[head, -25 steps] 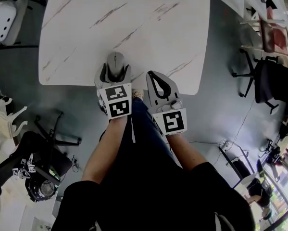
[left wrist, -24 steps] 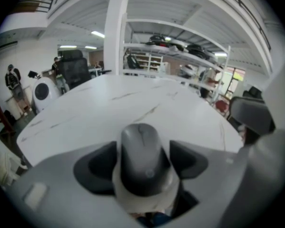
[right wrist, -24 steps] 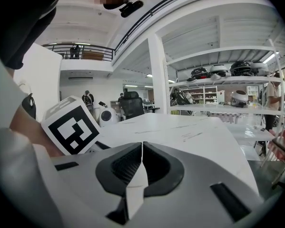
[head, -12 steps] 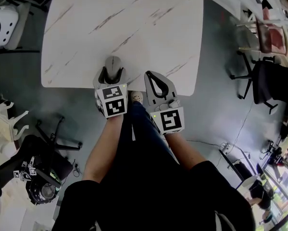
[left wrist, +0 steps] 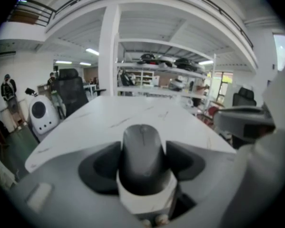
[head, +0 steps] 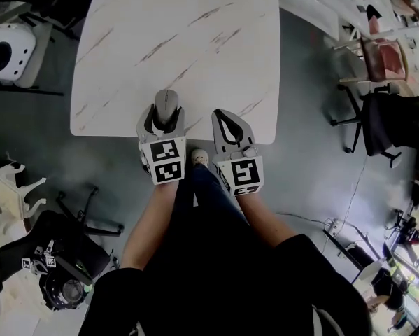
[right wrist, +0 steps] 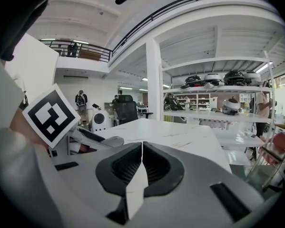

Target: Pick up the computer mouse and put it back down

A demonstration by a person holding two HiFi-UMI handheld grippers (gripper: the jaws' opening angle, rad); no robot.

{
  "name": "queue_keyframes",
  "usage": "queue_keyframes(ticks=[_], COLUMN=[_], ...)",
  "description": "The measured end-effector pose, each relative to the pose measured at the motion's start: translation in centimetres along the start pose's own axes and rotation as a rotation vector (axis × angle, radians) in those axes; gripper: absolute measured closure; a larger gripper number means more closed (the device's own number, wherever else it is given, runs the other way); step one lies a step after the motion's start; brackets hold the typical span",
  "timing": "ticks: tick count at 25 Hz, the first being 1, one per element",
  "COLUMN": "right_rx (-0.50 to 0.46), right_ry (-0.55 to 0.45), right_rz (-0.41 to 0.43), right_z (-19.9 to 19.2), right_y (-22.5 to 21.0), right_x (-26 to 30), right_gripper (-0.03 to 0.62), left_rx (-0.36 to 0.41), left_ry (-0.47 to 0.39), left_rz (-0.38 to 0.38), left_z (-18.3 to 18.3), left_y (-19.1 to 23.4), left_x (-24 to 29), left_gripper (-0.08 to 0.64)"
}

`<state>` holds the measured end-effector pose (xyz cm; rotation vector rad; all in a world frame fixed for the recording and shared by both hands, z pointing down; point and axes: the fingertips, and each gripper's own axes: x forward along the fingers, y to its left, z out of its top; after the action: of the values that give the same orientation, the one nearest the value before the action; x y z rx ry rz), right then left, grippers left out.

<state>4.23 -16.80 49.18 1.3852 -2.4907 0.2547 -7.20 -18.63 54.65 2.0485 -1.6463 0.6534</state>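
left gripper point(head: 166, 115) is clamped on the computer mouse point(head: 167, 102). in the left gripper view both dark pads point(left wrist: 100, 167) press its sides, with the grey mouse point(left wrist: 142, 151) nose-out between them and the scroll wheel facing up. jaws sit fairly wide because the mouse body fills the gap.

mouse location: at the near edge of the white marble-pattern table point(head: 195, 40), roughly mid-width, long axis pointing far. can't tell from these views whether its base is touching the tabletop or just above it.

right gripper point(head: 223, 115) is just right of the left one, also over the near table edge, apart from the mouse. jaws fully together, pads meeting along one line in the right gripper view point(right wrist: 142, 148), nothing between them. the left gripper's marker cube point(right wrist: 51, 115) shows at that view's left.

around the table: grey floor, black office chair point(head: 398, 124) to the right, white rounded unit point(head: 6, 51) to the far left, shelving with helmets point(right wrist: 218, 80) beyond the table.
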Motion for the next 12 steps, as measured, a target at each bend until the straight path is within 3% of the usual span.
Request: queue_keyframes(ticks=[12], right_rx=[-0.019], right_ry=[-0.141], right_rz=[-0.132], right_z=[7.4], right_y=[-2.2], right_x=[-3.6], right_gripper=[0.572], left_rx=[0.042], left_ry=[-0.312], left_rz=[-0.032], left_z=[10.1], left_y=[-0.7], left_x=[-7.8], left_gripper=[0.261])
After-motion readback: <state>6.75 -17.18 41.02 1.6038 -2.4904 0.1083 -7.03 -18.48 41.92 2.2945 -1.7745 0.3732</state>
